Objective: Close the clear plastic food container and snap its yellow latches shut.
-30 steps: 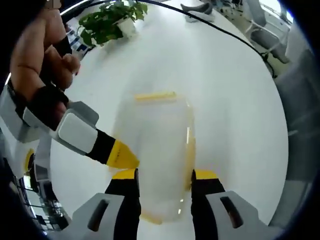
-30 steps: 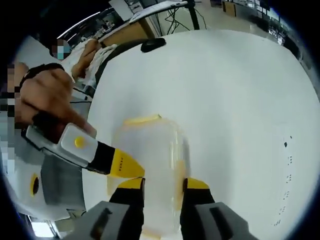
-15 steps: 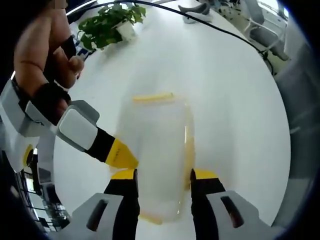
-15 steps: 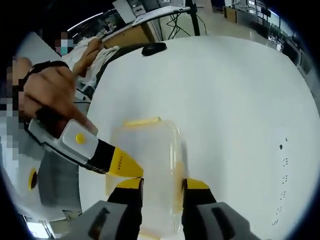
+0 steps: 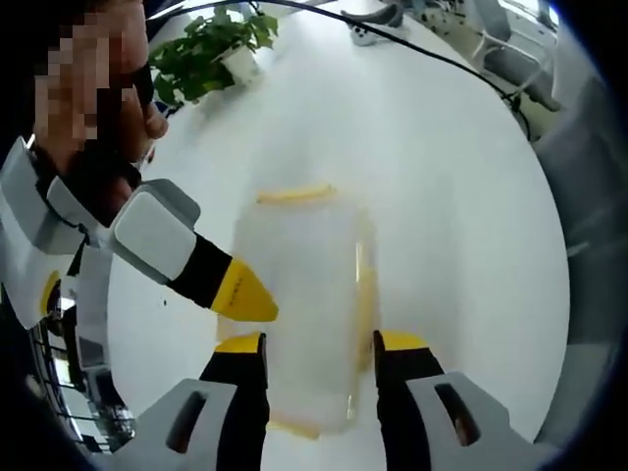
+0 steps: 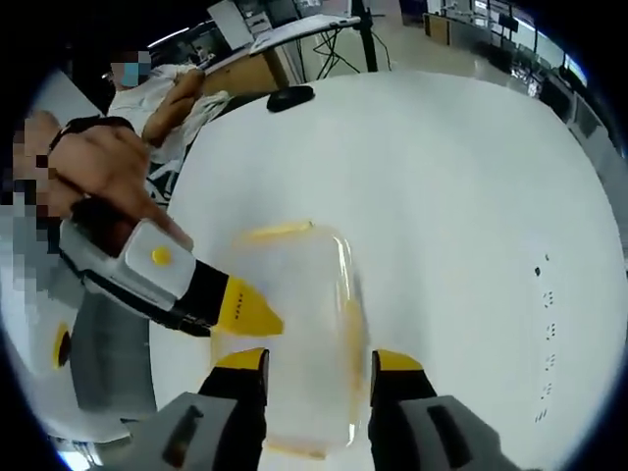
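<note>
container (image 5: 306, 314) sits on white table (image 5: 451, 167), btwn spread jaws of left gripper (image 5: 316, 345) & right gripper (image 6: 317, 361). latching step; next: press yellow side latch (image 5: 364, 304) down.

Left gripper (image 5: 319, 351) and right gripper (image 6: 319, 368) jaws parted; other gripper's yellow tip alongside each

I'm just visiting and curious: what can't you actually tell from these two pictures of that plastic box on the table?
- Clear container, left gripper view: blurred, so whether the lid is fully seated can't be told.
- Its yellow latches, right gripper view: smeared streaks; snapped or loose is unclear.
- Near end of the container, both views: hidden behind each gripper's own jaws.
- Small dark marks on the white table: too small to identify.
</note>
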Demonstrator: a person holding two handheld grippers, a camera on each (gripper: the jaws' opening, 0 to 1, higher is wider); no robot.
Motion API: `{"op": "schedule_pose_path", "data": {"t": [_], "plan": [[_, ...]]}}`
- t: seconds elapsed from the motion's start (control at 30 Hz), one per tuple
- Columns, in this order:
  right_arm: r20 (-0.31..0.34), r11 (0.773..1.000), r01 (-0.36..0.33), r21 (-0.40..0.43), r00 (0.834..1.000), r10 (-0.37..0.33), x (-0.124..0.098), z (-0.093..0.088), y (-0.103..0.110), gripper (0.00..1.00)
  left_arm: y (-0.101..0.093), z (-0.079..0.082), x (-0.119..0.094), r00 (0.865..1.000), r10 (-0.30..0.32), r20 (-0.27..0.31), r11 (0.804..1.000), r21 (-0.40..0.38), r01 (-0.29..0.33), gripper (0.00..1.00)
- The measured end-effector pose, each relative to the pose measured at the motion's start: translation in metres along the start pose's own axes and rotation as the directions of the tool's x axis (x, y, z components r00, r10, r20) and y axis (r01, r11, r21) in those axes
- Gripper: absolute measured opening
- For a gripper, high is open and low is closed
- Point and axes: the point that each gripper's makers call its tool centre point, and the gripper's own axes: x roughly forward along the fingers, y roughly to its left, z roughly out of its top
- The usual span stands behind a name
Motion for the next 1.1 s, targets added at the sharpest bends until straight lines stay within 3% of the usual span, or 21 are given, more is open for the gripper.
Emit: {"op": "schedule_pose_path", "data": {"t": [0.5,1.1], "plan": [[-0.008,0.999,0.01,-0.049,1.0,-0.011,-0.011,-0.015,0.009,0.43,-0.012,-0.002,-0.012,0.996,-0.085,-0.003,0.996,-0.04,0.085,0.44],[-0.014,0.996,0.024,-0.088,1.0,-0.025,-0.018,-0.026,0.029,0.52,0.012,-0.013,-0.024,0.995,-0.102,0.013,0.988,-0.118,0.103,0.56]]}}
